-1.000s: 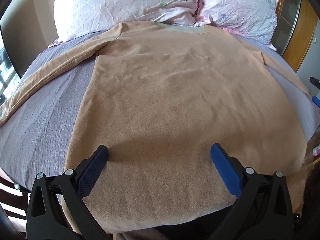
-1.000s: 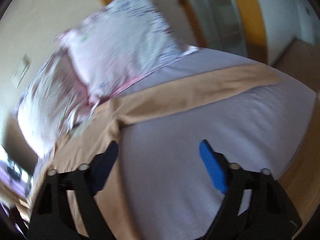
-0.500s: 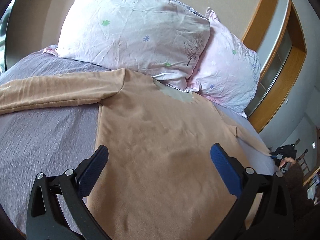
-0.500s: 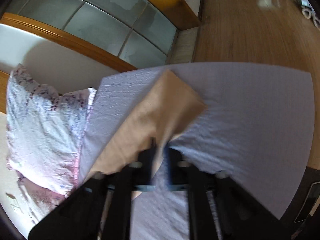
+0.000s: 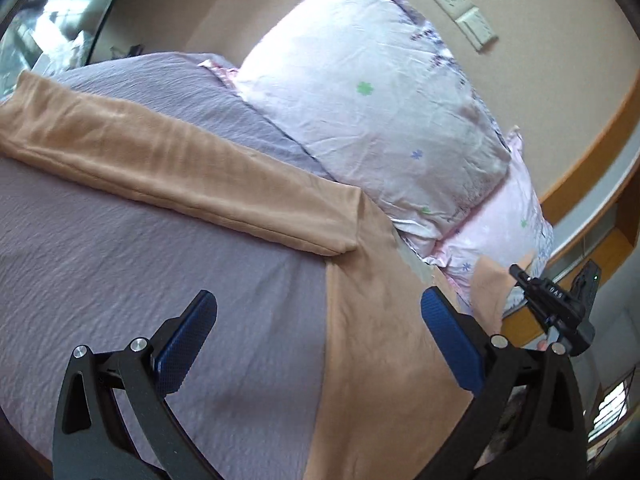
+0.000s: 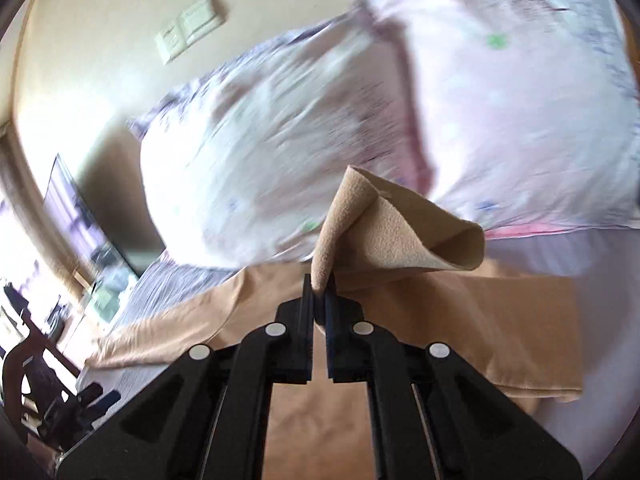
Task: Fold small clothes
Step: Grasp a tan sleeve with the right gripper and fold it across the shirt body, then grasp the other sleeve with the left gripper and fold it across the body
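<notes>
Left gripper [image 5: 318,332] fingers spread wide; right gripper [image 6: 319,300] fingers pinched together.

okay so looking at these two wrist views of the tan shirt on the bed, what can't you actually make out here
- Left wrist view: the shirt hem is cut off by the bottom edge and the left tongs.
- Left wrist view: the right tongs are small at the edge; their grip is unclear there.
- Right wrist view: the pillows are motion-blurred, prints unreadable.
- Right wrist view: the sleeve cuff disappears between the shut fingers.
</notes>
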Demonstrator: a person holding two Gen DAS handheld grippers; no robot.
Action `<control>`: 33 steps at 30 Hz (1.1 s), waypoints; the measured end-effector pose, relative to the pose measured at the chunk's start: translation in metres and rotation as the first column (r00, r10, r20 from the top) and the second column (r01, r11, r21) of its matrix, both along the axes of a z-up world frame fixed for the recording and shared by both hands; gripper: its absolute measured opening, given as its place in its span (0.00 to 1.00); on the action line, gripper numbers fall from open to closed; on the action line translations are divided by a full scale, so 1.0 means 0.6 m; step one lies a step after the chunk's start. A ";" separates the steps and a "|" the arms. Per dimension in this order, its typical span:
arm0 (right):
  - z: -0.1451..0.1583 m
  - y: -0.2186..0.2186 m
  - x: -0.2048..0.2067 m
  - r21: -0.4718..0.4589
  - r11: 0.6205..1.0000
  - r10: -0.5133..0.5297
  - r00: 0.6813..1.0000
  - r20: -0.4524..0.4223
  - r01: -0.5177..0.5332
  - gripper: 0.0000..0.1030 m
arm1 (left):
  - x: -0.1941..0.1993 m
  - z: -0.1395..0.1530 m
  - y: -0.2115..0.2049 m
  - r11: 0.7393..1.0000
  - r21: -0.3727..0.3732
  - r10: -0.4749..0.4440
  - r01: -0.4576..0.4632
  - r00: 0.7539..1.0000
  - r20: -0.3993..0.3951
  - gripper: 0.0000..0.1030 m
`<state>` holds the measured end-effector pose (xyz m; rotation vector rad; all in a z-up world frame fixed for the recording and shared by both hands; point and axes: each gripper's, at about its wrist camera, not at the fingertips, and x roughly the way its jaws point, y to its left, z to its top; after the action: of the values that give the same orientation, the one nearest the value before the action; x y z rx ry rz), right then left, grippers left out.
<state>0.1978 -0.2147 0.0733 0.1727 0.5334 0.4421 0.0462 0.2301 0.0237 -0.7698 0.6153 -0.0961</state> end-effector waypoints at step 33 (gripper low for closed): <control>-0.040 -0.044 -0.074 0.103 0.982 0.169 0.982 -0.084 -0.161 0.84 | 0.032 -0.078 0.305 0.800 -0.257 0.435 -0.541 0.820 -0.371 0.07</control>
<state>0.1537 -0.2410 0.0492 0.2429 0.6207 0.6245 0.0654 0.4133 -0.0232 -1.2941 0.6677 0.4152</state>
